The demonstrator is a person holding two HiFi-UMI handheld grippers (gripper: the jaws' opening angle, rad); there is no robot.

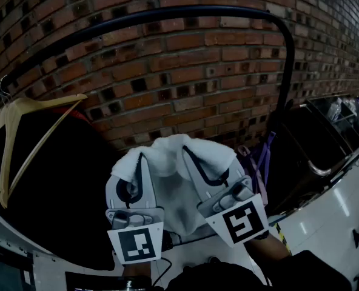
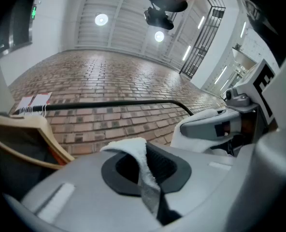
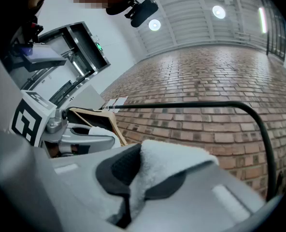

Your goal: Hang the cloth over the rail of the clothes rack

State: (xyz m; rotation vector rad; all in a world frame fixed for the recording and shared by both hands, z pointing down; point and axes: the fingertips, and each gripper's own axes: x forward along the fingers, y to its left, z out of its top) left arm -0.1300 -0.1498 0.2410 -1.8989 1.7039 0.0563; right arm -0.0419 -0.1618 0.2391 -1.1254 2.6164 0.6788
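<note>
the left claw [image 1: 140, 162] and the right claw [image 1: 194, 159] are each clenched on an edge of the white cloth [image 1: 167, 150], holding it bunched between them, near the black rail [image 1: 185, 11] but not yet on it. the step in hand looks like the lift toward the rail. next, the cloth likely needs raising above the bar and its far part passing over, so it drapes down both sides.

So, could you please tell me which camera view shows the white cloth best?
The head view: it shows most of the white cloth bunched between the left gripper and right gripper, below the rail. The left gripper view shows only a thin pinched edge; the right gripper view, a thicker fold.
</note>
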